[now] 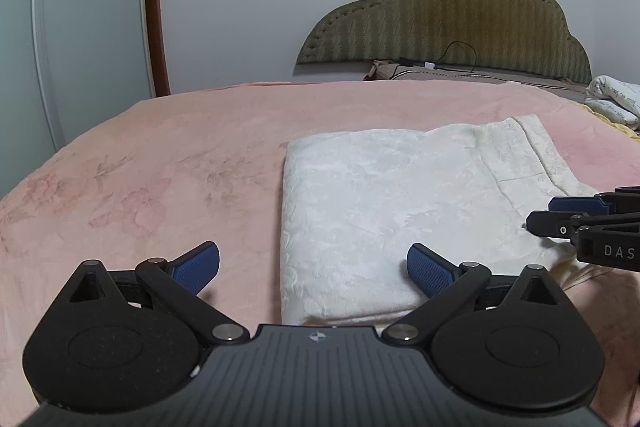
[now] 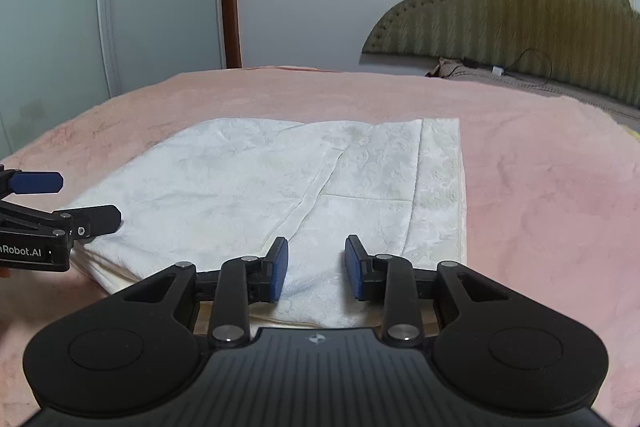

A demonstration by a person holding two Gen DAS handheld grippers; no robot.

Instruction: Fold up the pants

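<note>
Left gripper [image 1: 313, 269]: released, jaws spread wide, nothing between the blue pads [image 1: 199, 266]. It hangs low over the near left edge of the folded white pants [image 1: 384, 211], one pad over the pink bed cover [image 1: 140, 163], the other over the cloth; contact with the fabric cannot be confirmed. Its body hides the pants' nearest edge.

Pants: folded to a rectangle, lying flat on the bed cover, roughly central in both views. The left wrist view cuts off the right part of the garment behind the right gripper [image 1: 540, 213], which enters from the frame edge with only its fingertips and part of a printed label visible.

Right gripper [image 2: 316, 267]: jaws partly apart, blue pads [image 2: 279, 269] parallel, standing over the near edge of the pants [image 2: 280, 179]. No cloth is pinched between the pads; it grasps nothing. Its body covers the garment's near hem.

View differences: the right wrist view shows the full right side with its wide cream band [image 2: 440, 179] and a diagonal seam, plus the left gripper [image 2: 86, 201] entering at left beside the layered corner. The left wrist view alone shows a patterned white bundle [image 1: 616, 103] at the far right, partly cropped. Headboard [image 1: 460, 11] and wardrobe doors [image 1: 80, 7] appear in both.
</note>
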